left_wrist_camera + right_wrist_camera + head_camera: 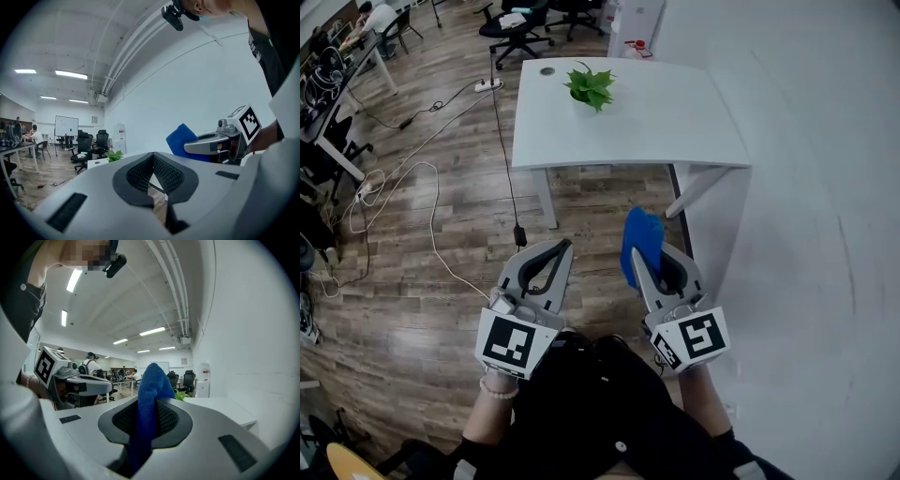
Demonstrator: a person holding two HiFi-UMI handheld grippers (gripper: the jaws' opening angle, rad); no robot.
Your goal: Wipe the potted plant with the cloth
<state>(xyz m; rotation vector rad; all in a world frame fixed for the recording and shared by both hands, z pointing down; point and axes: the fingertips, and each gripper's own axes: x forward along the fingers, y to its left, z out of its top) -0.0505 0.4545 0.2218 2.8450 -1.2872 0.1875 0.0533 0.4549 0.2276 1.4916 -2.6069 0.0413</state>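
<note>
The potted plant (592,87) stands on the far side of the white table (675,127), well apart from both grippers. The blue cloth (642,234) is pinched in the right gripper (639,267), while the left gripper (566,247) is closed on nothing. If wiped unsteadied, the plant could probably be tipped or pushed along, and its leaves bent by hard strokes.

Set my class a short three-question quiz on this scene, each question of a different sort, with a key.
1. True or false: the left gripper has its fingers closed on nothing.
2. Where is the potted plant? A: on the floor. B: on the white table. C: in the left gripper.
3. Fill in: the right gripper grips a blue ____.
Key: 1 true; 2 B; 3 cloth.
</note>
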